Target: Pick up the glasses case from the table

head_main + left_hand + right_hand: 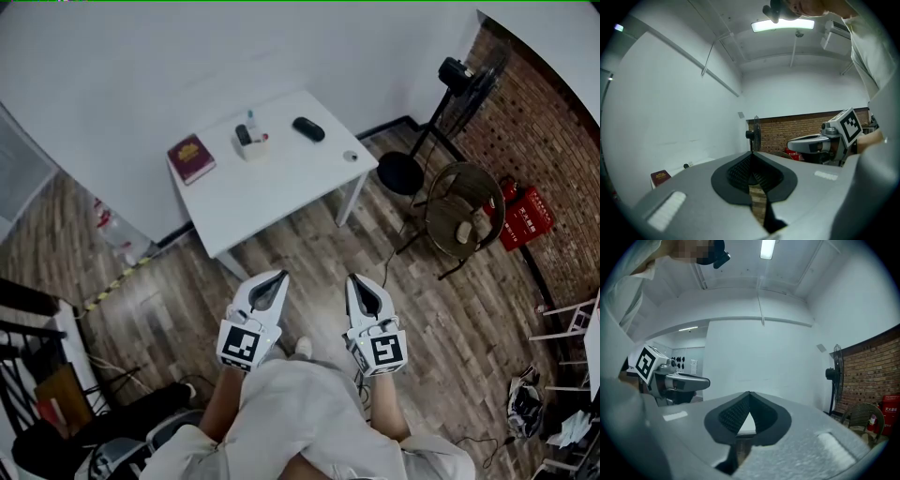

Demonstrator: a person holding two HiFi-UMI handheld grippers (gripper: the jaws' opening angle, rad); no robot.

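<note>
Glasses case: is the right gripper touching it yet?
Apart. The head view shows the right gripper over the floor, short of the table; the glasses case lies on its far side.

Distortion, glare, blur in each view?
Head view: fisheye bowing at the wall, white table evenly lit, glasses case small but sharp. Left gripper view: ceiling light blown out, dark round vignette. Right gripper view: same vignette, ceiling lamp glares at top.
</note>
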